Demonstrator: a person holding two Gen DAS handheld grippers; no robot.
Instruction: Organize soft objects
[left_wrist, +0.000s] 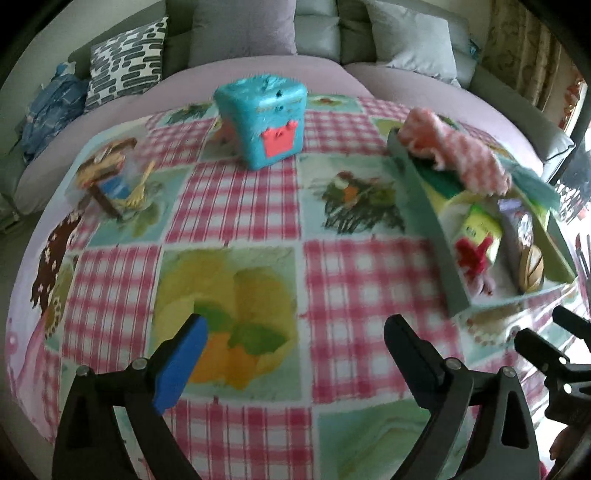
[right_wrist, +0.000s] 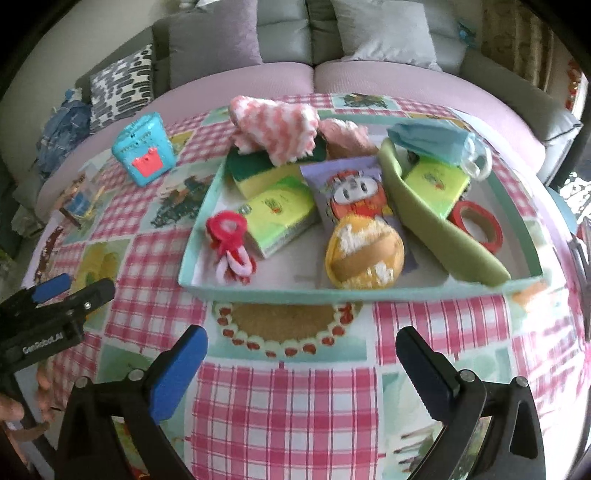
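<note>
Fuzzy cloth (right_wrist: 275, 129) – shallow rectangular tray (right_wrist: 258, 291).

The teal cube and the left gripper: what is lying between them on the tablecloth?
Nothing: in the left wrist view, only bare tablecloth separates the teal cube from the open left gripper.

- The left gripper (left_wrist: 293, 339) has two black plastic fingers with a bright blue pad (left_wrist: 180, 363) and small silver screws.
- The right gripper (right_wrist: 301, 354) looks the same.
- White letters mark the left gripper's black body.
- Bits of skin show low down.
</note>
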